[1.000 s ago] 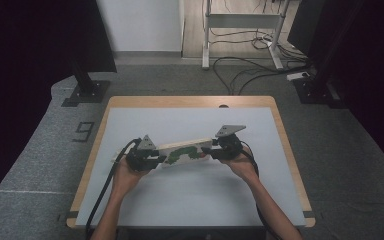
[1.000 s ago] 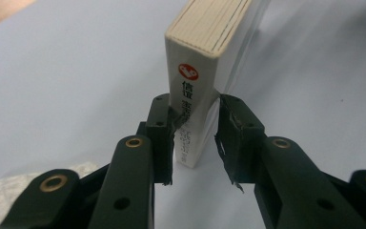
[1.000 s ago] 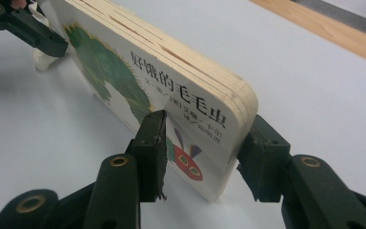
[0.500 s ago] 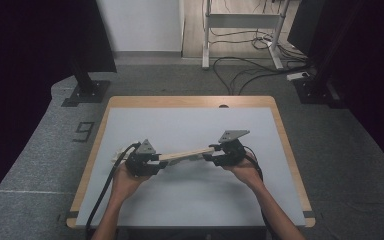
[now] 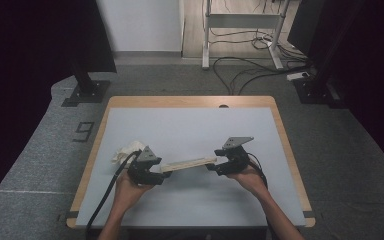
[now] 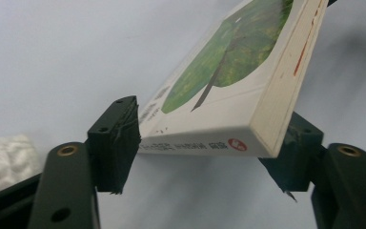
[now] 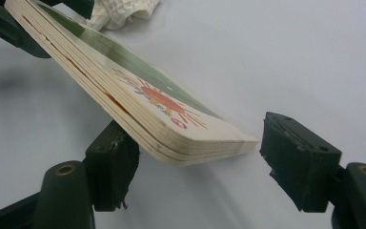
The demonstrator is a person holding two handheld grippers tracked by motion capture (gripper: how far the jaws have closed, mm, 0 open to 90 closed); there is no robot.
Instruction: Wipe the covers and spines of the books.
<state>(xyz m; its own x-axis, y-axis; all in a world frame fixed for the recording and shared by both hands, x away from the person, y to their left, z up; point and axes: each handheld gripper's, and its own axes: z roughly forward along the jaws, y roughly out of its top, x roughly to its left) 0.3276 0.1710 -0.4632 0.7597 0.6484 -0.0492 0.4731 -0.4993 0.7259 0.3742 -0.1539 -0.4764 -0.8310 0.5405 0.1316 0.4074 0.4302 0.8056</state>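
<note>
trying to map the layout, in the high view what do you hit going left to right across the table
white cloth → left gripper, its jaws just opened → book lying between the two → right gripper, jaws likewise just opened → bare right part of the table

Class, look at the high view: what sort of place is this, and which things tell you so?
Probably a lab or recording studio, not a home: a bare pale-grey work table with a wooden rim, loose black cables on the grey carpet, and black stand bases beside the table.
</note>
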